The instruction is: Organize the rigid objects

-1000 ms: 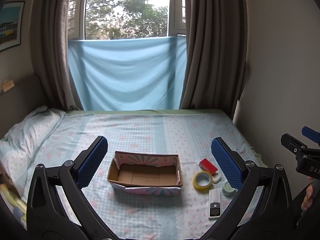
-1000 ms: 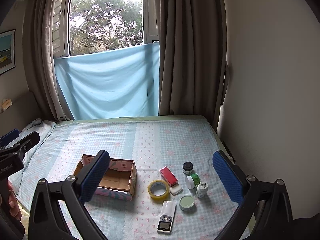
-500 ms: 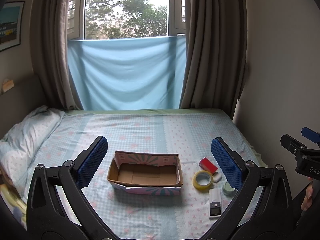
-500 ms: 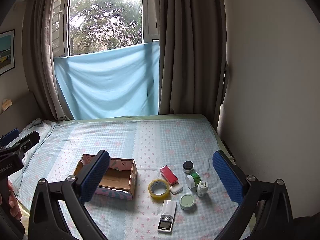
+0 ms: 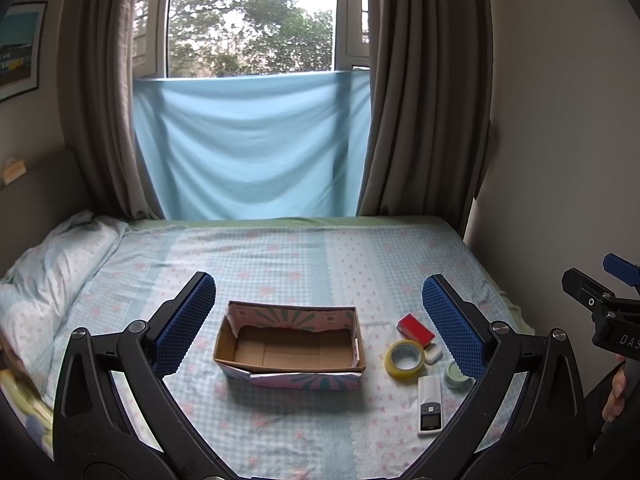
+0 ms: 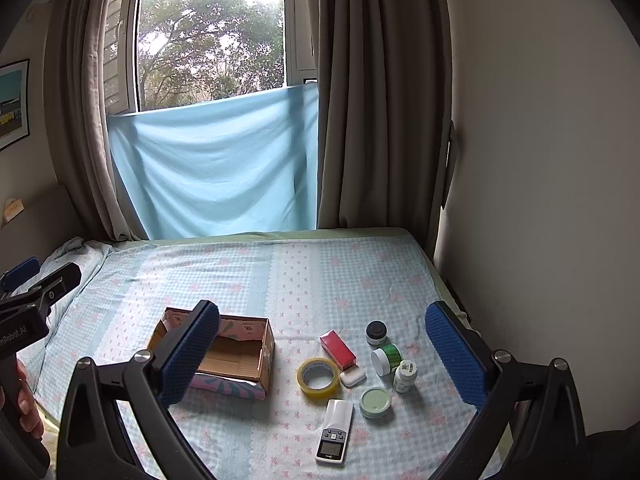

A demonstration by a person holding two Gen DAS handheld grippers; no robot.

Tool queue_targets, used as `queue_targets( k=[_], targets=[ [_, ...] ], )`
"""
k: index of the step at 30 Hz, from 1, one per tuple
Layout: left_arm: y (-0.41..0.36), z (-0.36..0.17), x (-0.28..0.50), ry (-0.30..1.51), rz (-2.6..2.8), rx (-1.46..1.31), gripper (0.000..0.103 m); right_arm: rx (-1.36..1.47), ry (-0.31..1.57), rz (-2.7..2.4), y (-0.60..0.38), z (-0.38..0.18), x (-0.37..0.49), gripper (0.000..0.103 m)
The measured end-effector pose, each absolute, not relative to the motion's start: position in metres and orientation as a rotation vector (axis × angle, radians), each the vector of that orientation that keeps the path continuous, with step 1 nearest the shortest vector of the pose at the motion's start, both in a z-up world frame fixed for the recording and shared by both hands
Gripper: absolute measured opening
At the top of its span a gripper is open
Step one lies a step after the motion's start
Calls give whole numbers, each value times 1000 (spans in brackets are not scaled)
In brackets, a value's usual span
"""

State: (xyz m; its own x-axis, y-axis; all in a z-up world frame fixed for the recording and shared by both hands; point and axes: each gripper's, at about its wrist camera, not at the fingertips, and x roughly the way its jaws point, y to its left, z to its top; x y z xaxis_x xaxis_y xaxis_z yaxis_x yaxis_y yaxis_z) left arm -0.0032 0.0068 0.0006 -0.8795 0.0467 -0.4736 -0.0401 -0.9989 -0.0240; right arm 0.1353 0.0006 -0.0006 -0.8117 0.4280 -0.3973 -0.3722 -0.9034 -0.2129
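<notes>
An open, empty cardboard box sits on the bed. To its right lie a red box, a yellow tape roll, a small white case, a white remote, a pale green jar, a green-and-white jar, a black-lidded jar and a small white bottle. My left gripper is open and empty above the box. My right gripper is open and empty above the small objects.
The bed has a blue checked sheet, with a pillow at the left. A wall runs along the bed's right edge. Curtains and a window stand behind the bed.
</notes>
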Motion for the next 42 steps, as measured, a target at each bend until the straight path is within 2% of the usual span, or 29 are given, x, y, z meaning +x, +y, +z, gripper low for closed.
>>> queue_targets(
  k=[24, 30, 36, 42],
  targets=[
    [-1, -9, -18, -28, 2966, -788, 103, -643, -184, 2628, 10, -4, 130, 103],
    [-2, -14, -33, -38, 2914, -875, 103, -689, -160, 2588, 13, -5, 125, 103],
    [10, -39, -57, -28, 2804, -996, 103, -741, -128, 2525, 31, -6, 123, 103],
    [54, -80, -77, 22, 2704, -1126, 103, -810, -57, 2454, 81, -20, 127, 103]
  ],
)
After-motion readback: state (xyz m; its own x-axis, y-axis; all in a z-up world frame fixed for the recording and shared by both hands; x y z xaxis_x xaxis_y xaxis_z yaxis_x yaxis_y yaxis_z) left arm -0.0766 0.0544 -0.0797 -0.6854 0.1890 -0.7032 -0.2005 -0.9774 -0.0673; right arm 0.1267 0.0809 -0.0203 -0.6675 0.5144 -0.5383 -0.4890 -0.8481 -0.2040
